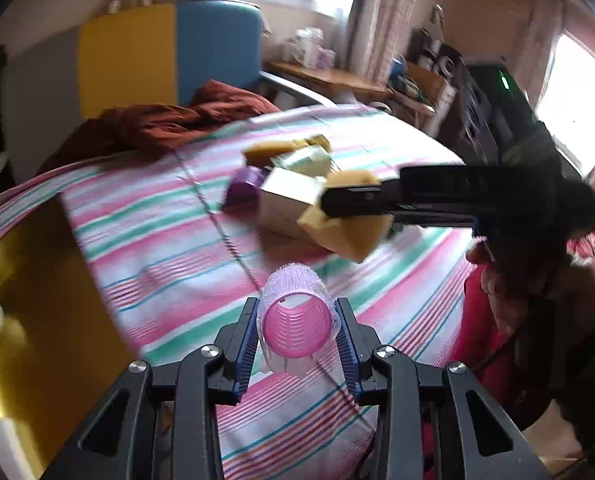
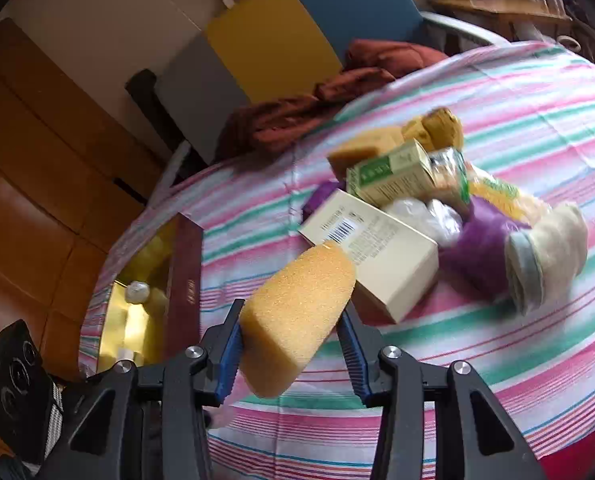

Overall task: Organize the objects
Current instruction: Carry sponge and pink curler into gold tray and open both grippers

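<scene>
My left gripper (image 1: 297,330) is shut on a pink hair roller (image 1: 295,316), held above the striped cloth (image 1: 169,240). My right gripper (image 2: 291,336) is shut on a yellow sponge (image 2: 297,316), held above the cloth (image 2: 517,100); it also shows in the left wrist view (image 1: 329,200), gripping the sponge (image 1: 349,228). A pile lies on the cloth: a cream box (image 2: 381,252), a green box (image 2: 393,176), another sponge (image 2: 361,148), a purple cloth (image 2: 481,248), a rolled sock (image 2: 545,252) and plastic bags (image 2: 429,216).
An open gold-lined box (image 2: 137,312) with a dark red wall holds small items at the cloth's left edge; it also shows in the left wrist view (image 1: 29,300). A rust-red blanket (image 2: 317,108) lies at the back. A yellow and blue headboard (image 2: 297,28) stands behind.
</scene>
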Demonstrator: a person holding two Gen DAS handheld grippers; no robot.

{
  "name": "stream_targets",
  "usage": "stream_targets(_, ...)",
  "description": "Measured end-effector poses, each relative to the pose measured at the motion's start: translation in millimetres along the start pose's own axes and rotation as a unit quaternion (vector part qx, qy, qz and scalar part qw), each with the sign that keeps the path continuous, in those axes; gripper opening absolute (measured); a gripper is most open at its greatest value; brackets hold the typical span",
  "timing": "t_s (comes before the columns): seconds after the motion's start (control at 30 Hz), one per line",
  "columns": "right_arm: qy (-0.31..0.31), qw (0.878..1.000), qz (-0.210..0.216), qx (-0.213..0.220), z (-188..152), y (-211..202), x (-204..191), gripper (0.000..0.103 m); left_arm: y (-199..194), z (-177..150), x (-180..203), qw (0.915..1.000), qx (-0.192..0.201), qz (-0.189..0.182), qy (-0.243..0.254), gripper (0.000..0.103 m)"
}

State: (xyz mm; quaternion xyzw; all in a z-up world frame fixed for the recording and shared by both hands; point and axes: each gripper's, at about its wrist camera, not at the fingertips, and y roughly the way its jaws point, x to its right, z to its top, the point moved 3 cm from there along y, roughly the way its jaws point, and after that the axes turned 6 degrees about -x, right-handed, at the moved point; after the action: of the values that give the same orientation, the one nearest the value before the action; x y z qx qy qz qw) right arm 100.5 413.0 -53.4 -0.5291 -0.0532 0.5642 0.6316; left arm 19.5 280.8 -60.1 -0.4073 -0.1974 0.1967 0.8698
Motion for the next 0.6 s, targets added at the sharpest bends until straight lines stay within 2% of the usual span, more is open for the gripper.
stream_targets(0.17, -0.021, 1.0, 0.007, 0.008, 0, -4, -17, 0.045, -41, -6, -32, 0.9978, 0.034, 0.036, -0.044, 0.037)
stream_targets(0.37, -0.082, 0.996, 0.022, 0.001, 9, 3, -77, 0.045, -86, -27, -90, 0.9868, 0.069, 0.093, -0.113, 0.037)
stream_targets(0.47, -0.118, 0.993, 0.023, -0.018, 10, 20, -111, 0.045, -103, -41, -124, 0.9777, 0.076, 0.128, -0.148, 0.037)
stream_targets(0.6, -0.16, 0.986, 0.014, -0.055, 7, 53, -155, 0.046, -121, -63, -171, 0.9608, 0.08, 0.177, -0.198, 0.037)
